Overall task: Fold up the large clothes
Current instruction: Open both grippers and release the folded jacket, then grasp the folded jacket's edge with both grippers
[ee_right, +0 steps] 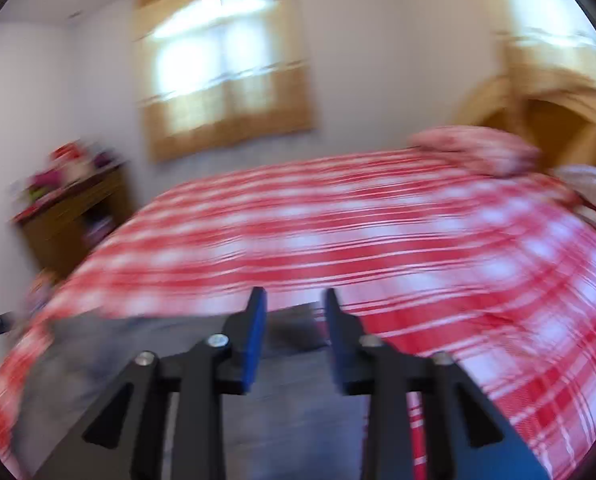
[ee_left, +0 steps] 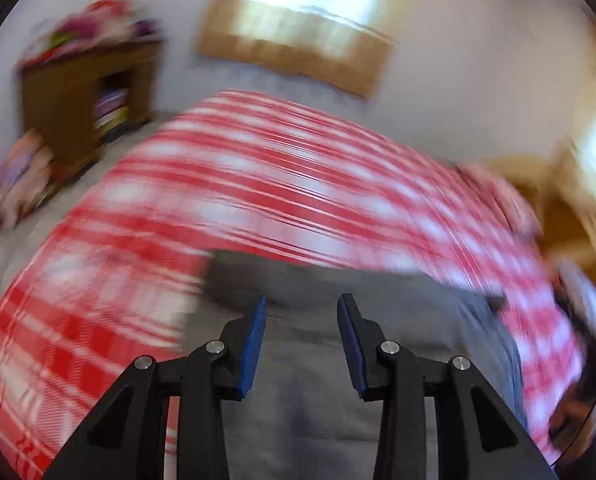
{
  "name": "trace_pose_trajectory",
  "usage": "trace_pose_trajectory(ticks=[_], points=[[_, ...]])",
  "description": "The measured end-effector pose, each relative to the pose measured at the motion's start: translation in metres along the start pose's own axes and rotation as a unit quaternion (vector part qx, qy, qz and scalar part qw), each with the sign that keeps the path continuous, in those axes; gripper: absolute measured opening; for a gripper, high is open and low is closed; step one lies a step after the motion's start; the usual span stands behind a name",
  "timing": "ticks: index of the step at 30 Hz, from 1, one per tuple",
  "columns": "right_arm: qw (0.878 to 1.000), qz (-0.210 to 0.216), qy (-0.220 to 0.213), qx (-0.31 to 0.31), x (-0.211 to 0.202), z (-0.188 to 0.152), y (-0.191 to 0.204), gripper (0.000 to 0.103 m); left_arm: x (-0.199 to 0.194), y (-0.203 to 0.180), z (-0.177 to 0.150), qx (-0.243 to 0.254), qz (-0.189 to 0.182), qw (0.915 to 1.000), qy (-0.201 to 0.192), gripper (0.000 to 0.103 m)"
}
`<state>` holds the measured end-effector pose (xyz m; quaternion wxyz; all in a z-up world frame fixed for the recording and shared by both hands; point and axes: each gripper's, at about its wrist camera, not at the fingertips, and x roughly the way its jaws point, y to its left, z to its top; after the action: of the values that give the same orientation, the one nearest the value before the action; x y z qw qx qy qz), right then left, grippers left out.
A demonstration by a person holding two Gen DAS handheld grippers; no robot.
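A dark grey garment (ee_left: 397, 292) lies flat on a bed with a red and white checked cover (ee_left: 258, 184); both views are blurred. My left gripper (ee_left: 302, 300) hovers over the garment, its blue pads (ee_left: 254, 344) apart and nothing between them. In the right wrist view the same garment (ee_right: 110, 344) spreads to the lower left on the checked cover (ee_right: 337, 232). My right gripper (ee_right: 294, 293) is above its far edge, open, with a narrow empty gap between the pads (ee_right: 256, 340).
A wooden cabinet (ee_left: 70, 108) with colourful things on top stands left of the bed against the wall. A curtained window (ee_right: 226, 76) is behind the bed. A checked pillow (ee_right: 473, 148) lies at the bed's far right, by wooden furniture (ee_right: 557, 120).
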<state>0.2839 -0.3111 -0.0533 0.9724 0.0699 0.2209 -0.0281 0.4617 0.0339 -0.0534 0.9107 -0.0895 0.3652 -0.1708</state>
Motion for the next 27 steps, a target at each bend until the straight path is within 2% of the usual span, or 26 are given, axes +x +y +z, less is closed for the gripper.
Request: trace_pose_trajectory(ticks=[1,3,6,9,12,15,21,27], points=[[1.000,0.026,0.014,-0.003,0.007,0.002,0.018,0.029,0.008,-0.029,-0.005,0.025,-0.004,0.9997,0.002,0.038],[0.997,0.062,0.041,0.004,0.026,-0.001,0.042,0.032,0.028,-0.062,-0.010,0.031,-0.001,0.9995,0.008,0.038],[0.995,0.053,0.086,-0.021,0.070,-0.013,0.076,0.032,0.061,-0.080,-0.014,0.017,-0.002,0.9994,0.029,0.038],[0.991,0.053,0.117,-0.030,0.110,-0.035,0.087,0.030,0.091,-0.079,-0.021,-0.006,-0.005,0.9985,0.055,0.038],[0.990,0.052,0.132,-0.022,0.129,-0.058,0.080,0.030,0.106,-0.077,-0.035,0.012,0.030,0.9977,0.060,0.038],[0.990,0.052,0.132,-0.013,0.134,-0.067,0.070,0.028,0.118,-0.061,-0.041,-0.020,0.017,0.9981,0.056,0.038],[0.990,0.049,0.133,-0.012,0.144,-0.077,0.073,0.027,0.134,-0.054,-0.053,-0.027,0.021,0.9989,0.030,0.038],[0.988,0.042,0.146,-0.014,0.146,-0.078,0.074,0.027,0.141,-0.040,-0.057,-0.058,-0.007,0.9978,0.031,0.038]])
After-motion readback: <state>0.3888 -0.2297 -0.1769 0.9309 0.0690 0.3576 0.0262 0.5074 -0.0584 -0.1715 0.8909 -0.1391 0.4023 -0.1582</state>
